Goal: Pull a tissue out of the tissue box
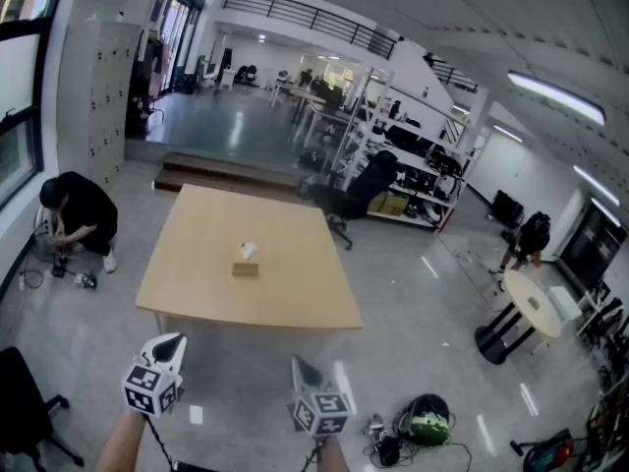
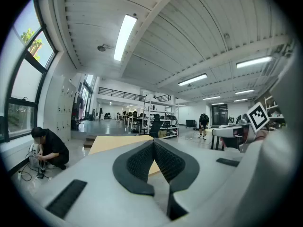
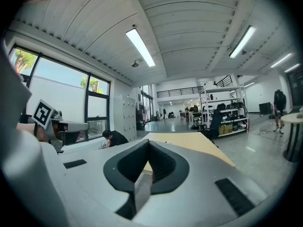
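Left tool [image 1: 171, 341], right tool [image 1: 298, 364] grey; black ribbed pads [image 2: 141, 161]; marker cubes [image 1: 152, 389]; cable [image 1: 156, 440], possibly.
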Demonstrator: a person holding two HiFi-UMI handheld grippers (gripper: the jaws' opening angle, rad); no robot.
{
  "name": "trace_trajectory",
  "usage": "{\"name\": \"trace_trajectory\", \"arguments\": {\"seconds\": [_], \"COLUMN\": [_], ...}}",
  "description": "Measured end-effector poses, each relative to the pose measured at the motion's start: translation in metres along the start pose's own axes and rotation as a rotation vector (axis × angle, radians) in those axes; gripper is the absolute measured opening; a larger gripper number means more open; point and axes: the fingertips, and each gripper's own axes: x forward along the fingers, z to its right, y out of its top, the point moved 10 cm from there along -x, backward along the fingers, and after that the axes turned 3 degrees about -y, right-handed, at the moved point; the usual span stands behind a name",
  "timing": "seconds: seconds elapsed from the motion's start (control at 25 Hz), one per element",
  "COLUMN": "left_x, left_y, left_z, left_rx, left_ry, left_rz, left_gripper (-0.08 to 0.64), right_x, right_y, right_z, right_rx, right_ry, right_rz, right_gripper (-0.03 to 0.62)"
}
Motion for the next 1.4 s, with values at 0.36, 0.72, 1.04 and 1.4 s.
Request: {"name": "trace_trajectory", "arguments": {"seconds": [0.36, 0.72, 1.04, 1.4], "left_x": [-0.001, 0.002, -0.008, 0.001], "left_y": [-0.002, -0.001, 0.005, 0.000], "left_z": [0.000, -0.008, -0.026, -0.043], "left_rx": [0.001, 0.001, 0.004, 0.012], "left_ry": [0.001, -0.016, -0.036, -0.055], "left_rz": [-0.008, -0.013, -0.006, -0.020], "left_gripper": [0.008, 0.008, 0.008, 0.008], "right_x": [-0.003, 0.002, 0.003, 0.010], "right_y": [-0.001, 0.001, 0.003, -0.006], "right_z": [-0.001, -0.011, -0.033, -0.034], "right_rx": [0.025, 0.022, 0.023, 0.040], "right_ry": [0.018, 0.012, -0.029, -0.065], "right_rz": [0.013, 0.019, 0.018, -0.001], "right_gripper": [0.000, 0.000, 0.000, 0.000]}}
